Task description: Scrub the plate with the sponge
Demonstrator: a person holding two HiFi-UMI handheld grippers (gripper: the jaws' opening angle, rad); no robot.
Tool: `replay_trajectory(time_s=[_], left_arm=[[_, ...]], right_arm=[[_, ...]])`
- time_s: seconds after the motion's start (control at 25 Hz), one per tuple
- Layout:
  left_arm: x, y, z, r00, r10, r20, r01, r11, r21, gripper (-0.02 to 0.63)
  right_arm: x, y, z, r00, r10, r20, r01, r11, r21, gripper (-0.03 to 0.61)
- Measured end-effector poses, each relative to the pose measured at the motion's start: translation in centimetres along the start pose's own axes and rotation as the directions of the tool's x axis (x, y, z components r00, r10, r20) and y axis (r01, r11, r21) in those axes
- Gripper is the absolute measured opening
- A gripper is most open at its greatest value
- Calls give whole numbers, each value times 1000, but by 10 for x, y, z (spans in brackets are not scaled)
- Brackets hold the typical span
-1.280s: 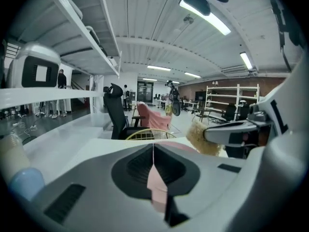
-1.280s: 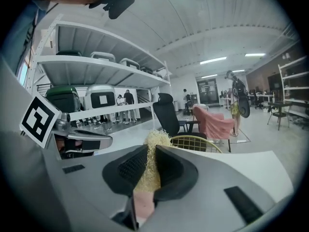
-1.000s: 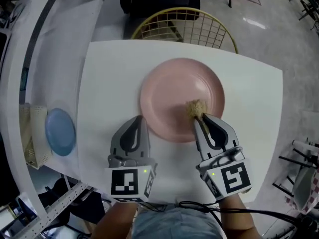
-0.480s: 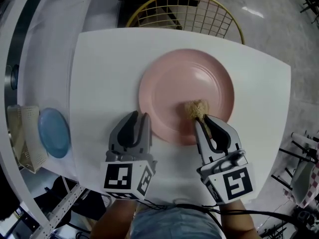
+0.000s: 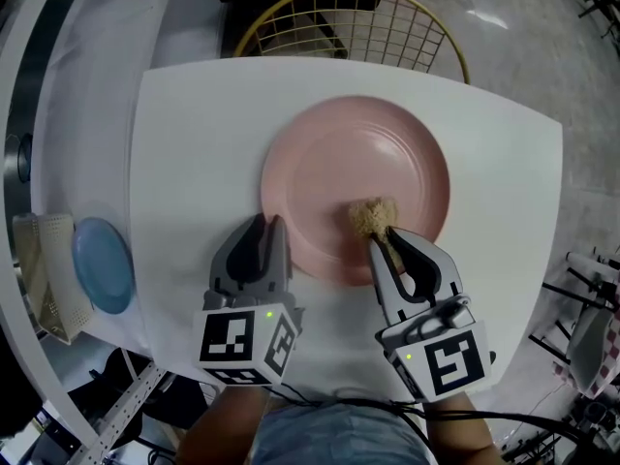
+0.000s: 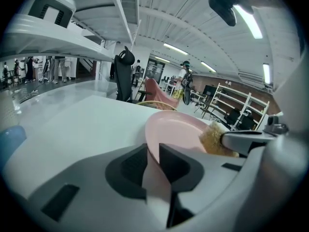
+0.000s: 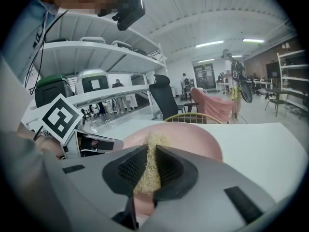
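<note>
A pink plate (image 5: pixel 354 177) lies in the middle of the white table (image 5: pixel 504 163). My left gripper (image 5: pixel 268 229) is shut on the plate's near-left rim, and the rim (image 6: pixel 150 144) sits pinched between its jaws in the left gripper view. My right gripper (image 5: pixel 380 242) is shut on a tan fibrous sponge (image 5: pixel 371 216). The sponge presses on the plate's near-right inner surface. In the right gripper view the sponge (image 7: pixel 148 170) fills the gap between the jaws, over the plate (image 7: pixel 198 139). From the left gripper view, the sponge (image 6: pixel 211 138) shows at the right.
A small blue plate (image 5: pixel 102 264) and a pale mesh item (image 5: pixel 44 269) sit past the table's left edge. A gold wire chair (image 5: pixel 354 22) stands behind the far edge. Shelving and people are in the background of the gripper views.
The right gripper has slid the sponge a little left and nearer across the plate. The left gripper has kept its hold on the rim.
</note>
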State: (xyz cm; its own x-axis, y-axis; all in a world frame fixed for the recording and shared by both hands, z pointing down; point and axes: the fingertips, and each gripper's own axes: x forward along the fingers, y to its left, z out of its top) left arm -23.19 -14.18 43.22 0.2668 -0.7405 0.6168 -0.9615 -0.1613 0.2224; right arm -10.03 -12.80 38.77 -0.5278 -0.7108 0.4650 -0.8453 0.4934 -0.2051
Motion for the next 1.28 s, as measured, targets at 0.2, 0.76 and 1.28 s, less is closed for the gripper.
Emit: replay_trajectory(time_s=[0.2, 0.76, 1.28], left_arm=[[2, 0, 2, 1000, 24, -6, -24, 1000, -4, 71], [-4, -3, 20, 996, 61, 57, -61, 998, -5, 34], [-21, -29, 33, 996, 51, 78, -60, 993, 104, 21]], right_arm=[[-1, 2, 0, 1000, 19, 14, -19, 1000, -16, 57], [-10, 2, -3, 999, 45, 30, -46, 998, 30, 57], [-32, 0, -1, 997, 51, 64, -56, 996, 69, 57]])
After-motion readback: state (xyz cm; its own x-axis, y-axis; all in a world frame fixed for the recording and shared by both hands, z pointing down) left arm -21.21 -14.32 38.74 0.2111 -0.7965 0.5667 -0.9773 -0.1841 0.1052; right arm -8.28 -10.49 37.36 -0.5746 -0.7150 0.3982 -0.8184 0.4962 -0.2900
